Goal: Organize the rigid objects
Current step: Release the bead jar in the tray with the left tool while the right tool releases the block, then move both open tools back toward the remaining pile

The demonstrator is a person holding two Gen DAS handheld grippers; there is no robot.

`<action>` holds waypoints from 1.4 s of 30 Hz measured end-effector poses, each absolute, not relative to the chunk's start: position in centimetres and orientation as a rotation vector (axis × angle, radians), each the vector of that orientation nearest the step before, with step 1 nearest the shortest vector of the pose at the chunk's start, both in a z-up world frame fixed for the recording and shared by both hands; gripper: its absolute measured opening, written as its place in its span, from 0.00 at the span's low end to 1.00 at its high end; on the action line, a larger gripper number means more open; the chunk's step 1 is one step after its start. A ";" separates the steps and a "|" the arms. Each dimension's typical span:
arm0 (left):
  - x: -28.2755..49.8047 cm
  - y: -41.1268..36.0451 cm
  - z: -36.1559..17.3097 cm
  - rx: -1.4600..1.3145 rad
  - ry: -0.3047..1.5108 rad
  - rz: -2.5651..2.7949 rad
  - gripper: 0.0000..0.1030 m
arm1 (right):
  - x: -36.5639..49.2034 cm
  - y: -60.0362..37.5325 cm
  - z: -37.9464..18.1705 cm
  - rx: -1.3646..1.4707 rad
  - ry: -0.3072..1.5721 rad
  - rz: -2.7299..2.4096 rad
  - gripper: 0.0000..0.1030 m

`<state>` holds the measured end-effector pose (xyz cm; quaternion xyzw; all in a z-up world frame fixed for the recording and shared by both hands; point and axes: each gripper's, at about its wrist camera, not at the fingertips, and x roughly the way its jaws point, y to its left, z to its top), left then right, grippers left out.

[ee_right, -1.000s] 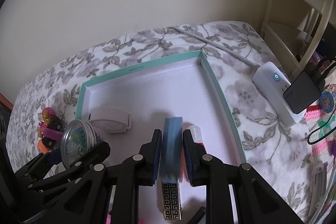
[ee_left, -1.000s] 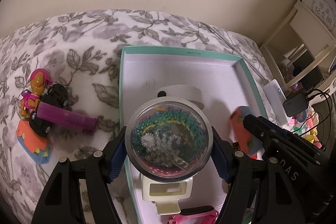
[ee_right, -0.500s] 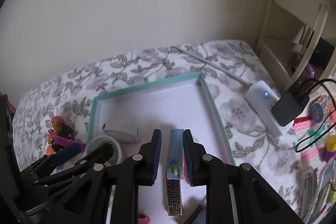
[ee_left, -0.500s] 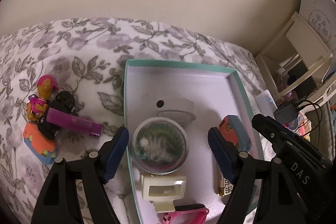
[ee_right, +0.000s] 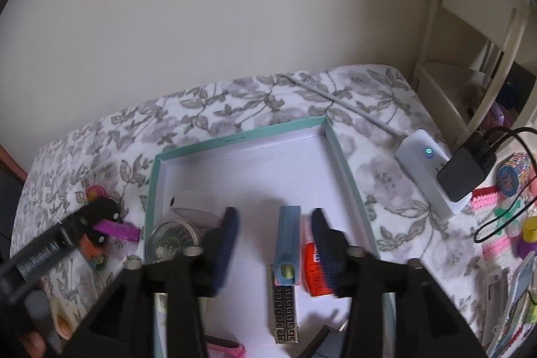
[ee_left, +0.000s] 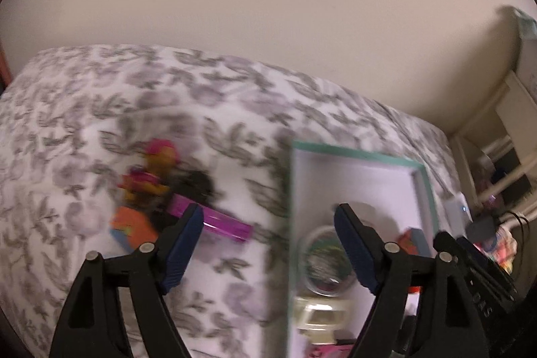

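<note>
Bed: floral cover (ee_right: 235,109), teal box (ee_right: 241,136) on it.
Toys (ee_left: 147,187): left of the box, on the cover.
Left gripper (ee_left: 268,244): fingers opening, nothing between them.
Jar (ee_right: 173,239): in the box.
Right gripper (ee_right: 273,234): fingers opening, blue case (ee_right: 287,244) standing free between them, in the box.

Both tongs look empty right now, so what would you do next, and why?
Probably send the left tongs toward the purple bar on the bedspread. Their jaws are opening with nothing between them, the round bead case already lies in the teal box, and the toy pile beside the box is still unsorted.
</note>
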<state>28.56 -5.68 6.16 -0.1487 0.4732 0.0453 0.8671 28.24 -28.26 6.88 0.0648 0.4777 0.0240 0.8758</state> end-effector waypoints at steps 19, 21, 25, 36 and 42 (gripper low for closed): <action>27.6 1.8 4.5 -0.370 0.989 0.296 0.97 | 28.7 -24.4 4.9 0.089 1.015 0.100 0.85; 27.4 2.9 4.4 -0.379 0.979 0.320 1.00 | 28.7 -23.8 4.7 0.082 1.014 0.109 0.88; 26.9 5.0 4.3 -0.404 0.972 0.363 1.00 | 28.7 -22.5 4.3 0.071 1.012 0.127 0.96; 24.9 10.4 4.6 -0.451 0.935 0.476 1.00 | 27.6 -15.7 5.3 0.033 0.961 0.292 0.97; 25.1 11.0 3.1 -0.483 0.997 0.459 1.00 | 27.2 -11.7 5.6 -0.021 0.945 0.383 0.97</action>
